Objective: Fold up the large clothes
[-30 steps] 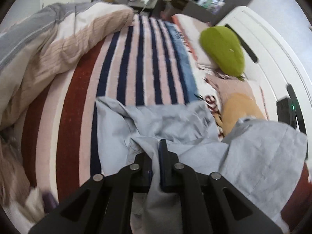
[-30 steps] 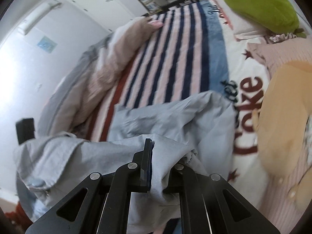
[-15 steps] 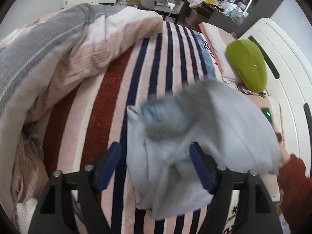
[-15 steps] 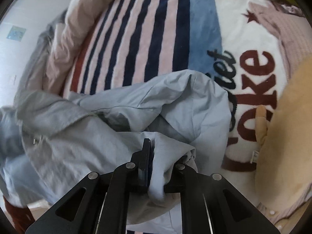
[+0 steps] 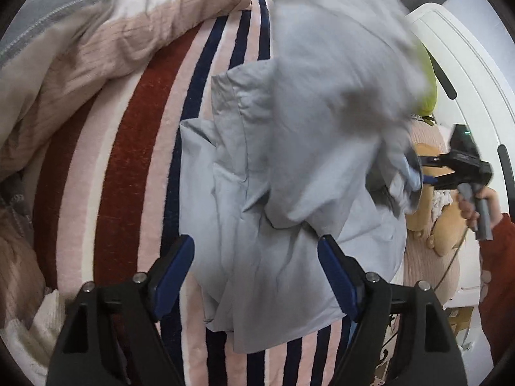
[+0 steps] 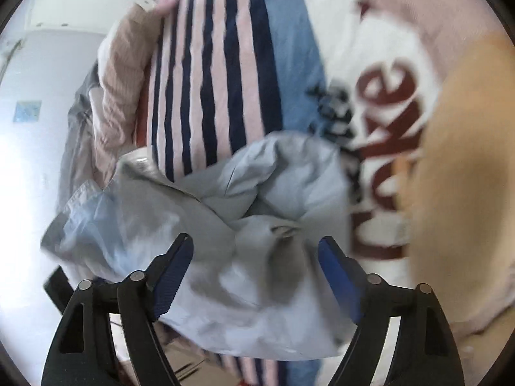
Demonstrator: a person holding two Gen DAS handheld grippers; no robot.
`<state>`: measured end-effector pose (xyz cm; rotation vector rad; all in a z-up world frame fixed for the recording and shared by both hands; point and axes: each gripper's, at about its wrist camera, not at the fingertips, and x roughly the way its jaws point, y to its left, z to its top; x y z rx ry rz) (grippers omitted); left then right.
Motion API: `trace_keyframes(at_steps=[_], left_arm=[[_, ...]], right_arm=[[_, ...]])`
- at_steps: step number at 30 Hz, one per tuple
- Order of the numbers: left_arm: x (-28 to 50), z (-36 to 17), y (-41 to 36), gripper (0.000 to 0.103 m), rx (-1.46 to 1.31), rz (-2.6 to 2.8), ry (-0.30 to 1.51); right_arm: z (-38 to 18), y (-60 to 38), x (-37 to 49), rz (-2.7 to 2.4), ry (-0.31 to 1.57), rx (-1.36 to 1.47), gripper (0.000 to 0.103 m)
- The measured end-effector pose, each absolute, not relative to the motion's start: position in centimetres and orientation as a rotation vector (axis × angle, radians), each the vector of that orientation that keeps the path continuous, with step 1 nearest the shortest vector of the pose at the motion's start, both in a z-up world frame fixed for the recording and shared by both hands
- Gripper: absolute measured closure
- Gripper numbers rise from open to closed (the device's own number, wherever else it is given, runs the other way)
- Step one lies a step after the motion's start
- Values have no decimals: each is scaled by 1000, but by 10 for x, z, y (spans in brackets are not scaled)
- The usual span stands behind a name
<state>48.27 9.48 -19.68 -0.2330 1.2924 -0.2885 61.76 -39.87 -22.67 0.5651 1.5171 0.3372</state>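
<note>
A large pale blue garment [image 5: 289, 167] lies bunched on the striped blanket [image 5: 128, 160], part of it blurred in mid-air. My left gripper [image 5: 256, 268] is open and empty just above the garment's near edge. My right gripper [image 6: 256, 268] is open, with the crumpled garment [image 6: 225, 225] between and below its fingers, not pinched. The right gripper also shows at the right of the left wrist view [image 5: 450, 167], at the garment's right edge, in a hand.
A bunched pink and grey duvet [image 5: 80, 48] lies at the left. A tan plush toy [image 6: 466, 177] and a green cushion [image 5: 428, 83] lie at the right by the white headboard [image 5: 466, 64]. A "Coke" print blanket [image 6: 386, 122] lies beside the stripes.
Both grippers let go of the garment: the left opened first and drew back, the right opened just now. The cloth is dropping onto the blanket.
</note>
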Motion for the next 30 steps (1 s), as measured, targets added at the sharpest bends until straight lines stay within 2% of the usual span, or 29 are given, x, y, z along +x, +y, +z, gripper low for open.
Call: trace_keyframes(at_steps=[4, 7, 10, 12, 14, 15, 17, 18, 21, 24, 27, 29, 30], left_arm=[[483, -218, 97, 27, -275, -298, 1321], [484, -238, 93, 27, -311, -304, 1348], [484, -259, 88, 27, -347, -295, 1376], [484, -271, 87, 28, -387, -296, 1389], [482, -276, 86, 43, -427, -310, 1386], [482, -279, 85, 56, -461, -336, 1389], [479, -280, 80, 68, -462, -349, 1391], [478, -279, 78, 79, -461, -367, 1394], [469, -271, 69, 87, -436, -415, 1392], [452, -259, 64, 89, -439, -469, 1387], [436, -259, 67, 85, -449, -441, 1391], [432, -268, 69, 78, -434, -390, 1391], [432, -270, 68, 65, -412, -363, 1387]], right_arm=[[-206, -390, 595, 420, 1458, 373, 21], [-224, -372, 574, 459, 1488, 206, 21], [-262, -360, 559, 427, 1559, 222, 22], [-284, -354, 549, 442, 1594, 264, 35], [-290, -347, 538, 471, 1573, 279, 69], [-288, -344, 534, 478, 1549, 275, 75], [-277, -341, 525, 492, 1485, 251, 98], [-274, -340, 521, 498, 1471, 238, 99], [-265, -345, 505, 476, 1463, 217, 101], [-258, -356, 479, 445, 1494, 271, 102], [-257, -365, 456, 416, 1504, 278, 102], [-264, -371, 452, 394, 1498, 288, 102], [-270, -373, 453, 372, 1500, 281, 102]])
